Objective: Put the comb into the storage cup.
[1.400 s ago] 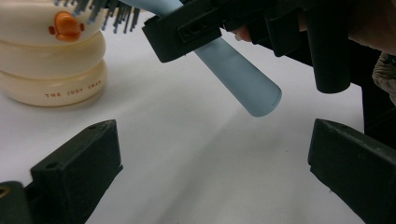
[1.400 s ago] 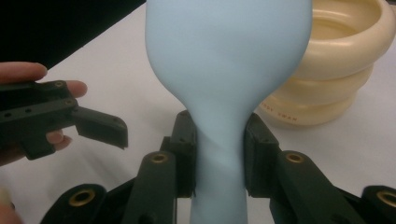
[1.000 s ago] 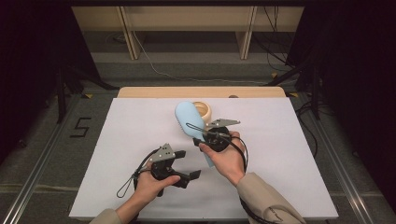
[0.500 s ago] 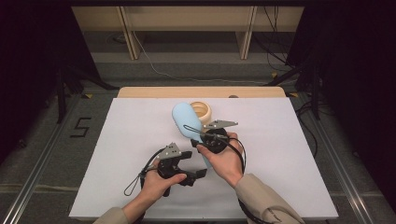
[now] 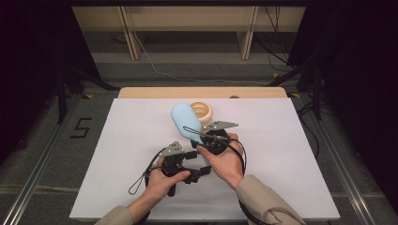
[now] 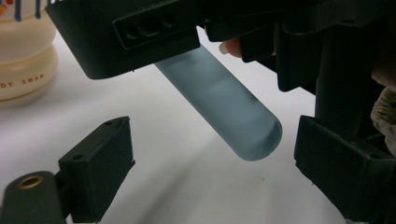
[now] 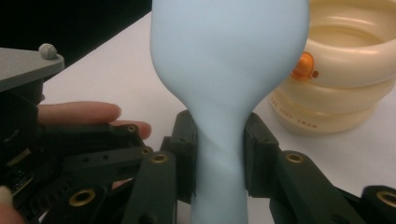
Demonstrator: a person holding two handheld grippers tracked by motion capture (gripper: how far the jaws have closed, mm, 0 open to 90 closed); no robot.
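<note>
Black hand-held gripper [image 5: 202,169] (grey plate), beige sleeves [image 5: 263,201].

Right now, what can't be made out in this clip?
- Blue object: right gripper view, top and bottom cut off by edges.
- Cream ring toy: left gripper view, lettering cut off by the edge.
- Left gripper jaws: high view, too small, hand covers them.

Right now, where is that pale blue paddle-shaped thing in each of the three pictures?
High view: the blue paddle lies mid-table, its broad end toward the far edge, its handle in the right gripper.
Left gripper view: its rounded handle end slants from top centre down to the right.
Right gripper view: it rises up the centre, its neck pinched between the jaws.
Shared landmark: the cream ring toy beside it.
</note>
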